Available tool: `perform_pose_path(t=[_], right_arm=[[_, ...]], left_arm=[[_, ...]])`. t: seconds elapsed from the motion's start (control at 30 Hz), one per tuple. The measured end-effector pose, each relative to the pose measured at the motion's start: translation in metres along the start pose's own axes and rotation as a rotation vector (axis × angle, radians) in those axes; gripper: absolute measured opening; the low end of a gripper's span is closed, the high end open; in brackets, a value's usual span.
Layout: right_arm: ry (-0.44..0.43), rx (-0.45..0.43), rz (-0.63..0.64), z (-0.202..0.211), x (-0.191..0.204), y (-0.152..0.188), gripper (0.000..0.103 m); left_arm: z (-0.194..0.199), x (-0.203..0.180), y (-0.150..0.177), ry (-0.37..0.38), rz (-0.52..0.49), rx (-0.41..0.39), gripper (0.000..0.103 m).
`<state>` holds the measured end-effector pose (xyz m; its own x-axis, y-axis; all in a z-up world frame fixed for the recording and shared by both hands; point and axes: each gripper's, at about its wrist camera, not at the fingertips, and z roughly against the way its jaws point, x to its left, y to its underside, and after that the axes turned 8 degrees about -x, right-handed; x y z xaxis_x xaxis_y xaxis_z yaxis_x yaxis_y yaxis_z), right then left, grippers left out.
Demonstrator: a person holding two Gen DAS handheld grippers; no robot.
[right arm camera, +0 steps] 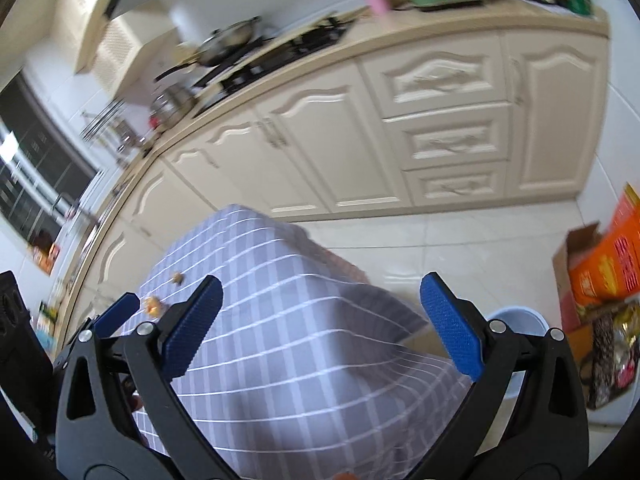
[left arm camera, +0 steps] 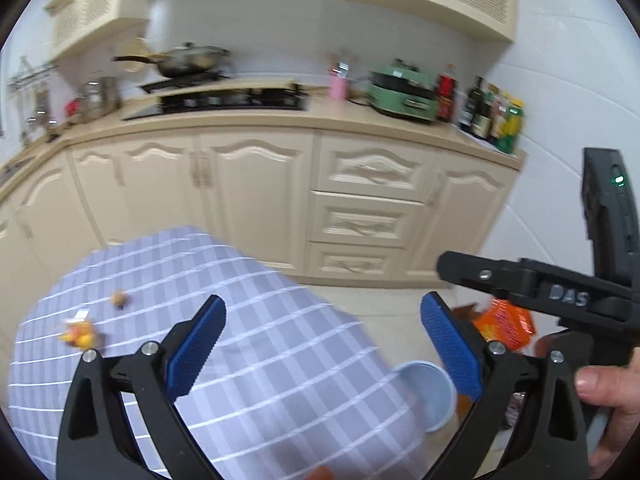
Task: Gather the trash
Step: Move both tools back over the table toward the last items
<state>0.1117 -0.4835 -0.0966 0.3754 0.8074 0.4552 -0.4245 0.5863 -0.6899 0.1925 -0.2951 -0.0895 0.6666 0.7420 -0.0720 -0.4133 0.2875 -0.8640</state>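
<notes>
Crumpled wrappers (left arm camera: 78, 334) on checked cloth (left arm camera: 256, 320)

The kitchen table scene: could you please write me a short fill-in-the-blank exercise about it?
1. The tablecloth has a ____ pattern.
2. The left hand-held gripper is ____, with nothing between its pads.
3. The pale bin stands on the ____ beside the table.
4. The cooker on the counter is ____.

Missing words: checked; open; floor; green

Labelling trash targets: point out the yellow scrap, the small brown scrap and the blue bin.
yellow scrap (left arm camera: 78, 336), left wrist view, on its yellow middle.
small brown scrap (left arm camera: 119, 299), left wrist view, on its centre.
blue bin (left arm camera: 430, 384), left wrist view, inside its rim.
</notes>
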Motion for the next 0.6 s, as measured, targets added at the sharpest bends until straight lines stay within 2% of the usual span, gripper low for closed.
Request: perform_pose_path(t=[0.27,0.6], right_arm=[[-0.045,0.023,0.163,-0.023,0.087,0.013,0.097],[-0.103,0.076,0.291,-0.073,0.165,0.035,0.097]], left_arm=[[0.032,0.094,0.011,-0.189,0.072,-0.039,0.096],[0.048,0.188,0.039,-0.325,0.148,-0.02,0.096]])
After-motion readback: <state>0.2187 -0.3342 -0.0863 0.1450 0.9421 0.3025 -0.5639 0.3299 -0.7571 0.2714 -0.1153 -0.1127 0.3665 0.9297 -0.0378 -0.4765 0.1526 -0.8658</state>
